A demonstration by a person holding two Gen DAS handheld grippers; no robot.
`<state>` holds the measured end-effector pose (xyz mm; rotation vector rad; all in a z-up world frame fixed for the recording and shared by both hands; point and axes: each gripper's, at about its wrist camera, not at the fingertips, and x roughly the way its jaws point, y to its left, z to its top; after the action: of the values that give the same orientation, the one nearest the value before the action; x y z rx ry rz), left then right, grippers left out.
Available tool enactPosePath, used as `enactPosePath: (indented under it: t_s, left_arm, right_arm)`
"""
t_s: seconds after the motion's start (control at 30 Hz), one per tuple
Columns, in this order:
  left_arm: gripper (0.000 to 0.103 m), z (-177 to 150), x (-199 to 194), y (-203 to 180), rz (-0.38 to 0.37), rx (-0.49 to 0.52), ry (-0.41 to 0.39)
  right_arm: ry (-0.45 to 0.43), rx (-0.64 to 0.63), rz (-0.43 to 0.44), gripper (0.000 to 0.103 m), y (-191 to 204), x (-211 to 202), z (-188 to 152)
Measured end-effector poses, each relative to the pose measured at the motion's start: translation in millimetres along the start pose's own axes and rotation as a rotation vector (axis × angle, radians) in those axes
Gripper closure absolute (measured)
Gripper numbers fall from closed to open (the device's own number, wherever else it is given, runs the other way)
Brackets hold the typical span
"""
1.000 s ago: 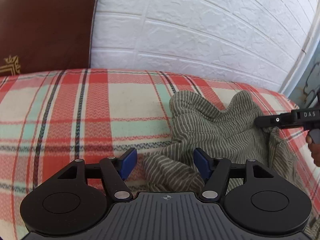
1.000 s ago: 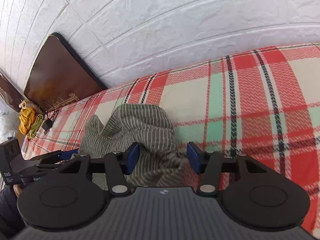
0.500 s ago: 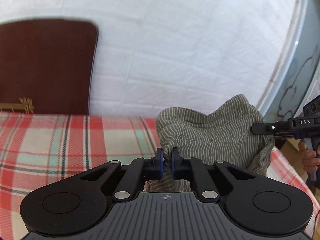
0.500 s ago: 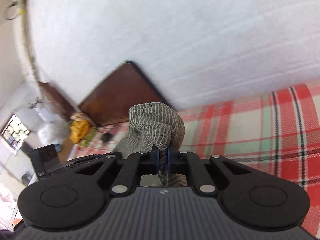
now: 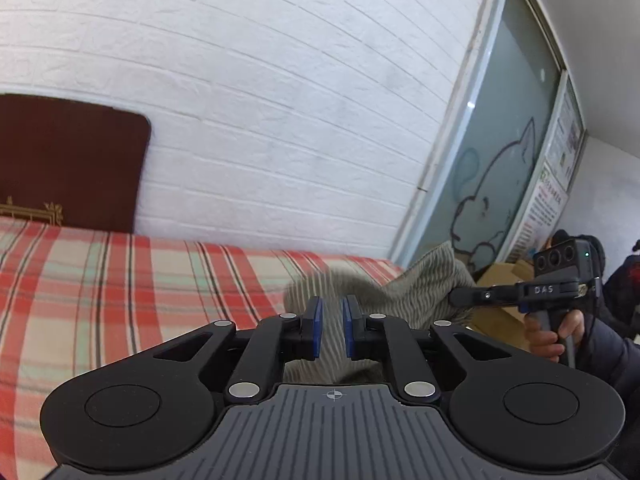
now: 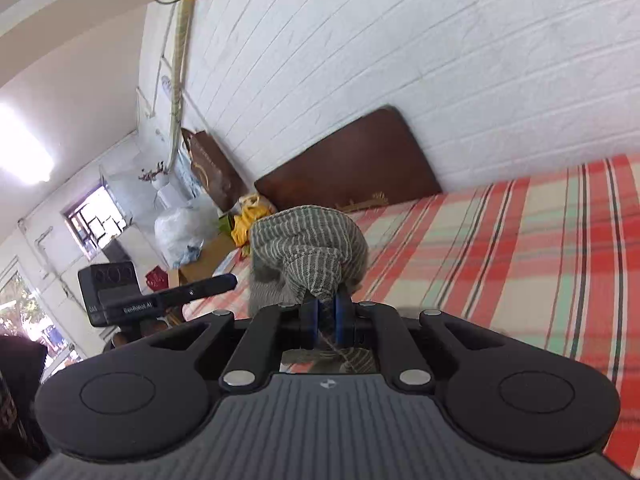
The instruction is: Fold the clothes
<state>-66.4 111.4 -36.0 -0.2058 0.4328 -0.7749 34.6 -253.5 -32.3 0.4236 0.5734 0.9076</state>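
Observation:
A grey-green striped garment (image 5: 420, 284) hangs bunched in the air above the plaid bed sheet (image 5: 120, 280). My left gripper (image 5: 331, 320) has its blue pads a little apart and its jaws are opening; blurred striped cloth lies in the gap between them. In the same view my right gripper (image 5: 454, 298) reaches in from the right, pinching the garment's far corner. In the right wrist view my right gripper (image 6: 325, 312) is shut on a twisted fold of the garment (image 6: 308, 240), which bulges above the pads. The left gripper (image 6: 228, 280) points in from the left.
A dark brown headboard (image 5: 68, 160) leans on the white brick wall. A frosted glass door (image 5: 500, 160) with a cartoon drawing stands past the bed's end. A person's hand (image 5: 548, 332) holds the right gripper's handle. Bags and boxes (image 6: 180, 228) crowd the floor beyond the headboard (image 6: 348, 168).
Both grippers closed on the garment as it lay on the bed and lifted it clear. Since half a second ago the left pads have parted a little.

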Motion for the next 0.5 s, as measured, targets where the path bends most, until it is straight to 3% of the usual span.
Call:
enactPosePath:
  t_s: [0.03,0.13,0.27,0.33,0.37,0.5]
  left_arm:
    - [0.073,-9,-3,-3,-0.004,-0.003,0.02]
    - [0.074,-35,-3,-7,0.001,-0.01,0.103]
    - [0.072,-56,6,-3,0.045,-0.004,0.18]
    - [0.058,-60,10,-1,0.046,0.009,0.205]
    - [0.043,-62,11,0,0.056,0.014,0.215]
    - [0.037,-72,16,6,0.089,-0.003,0.248]
  right_arm:
    - [0.018,-0.01,0.001,0.094,2,-3,-10]
    - [0.118,-0.05,-0.021,0.094,5,-2,-42]
    - [0.272,-0.123,-0.125,0.092,3,7,-82]
    - [0.31,-0.141,-0.153,0.092,2,7,-94]
    - [0.31,-0.141,-0.157,0.092,4,4,-97]
    - [0.293,-0.139,-0.159,0.092,8,-5,-101]
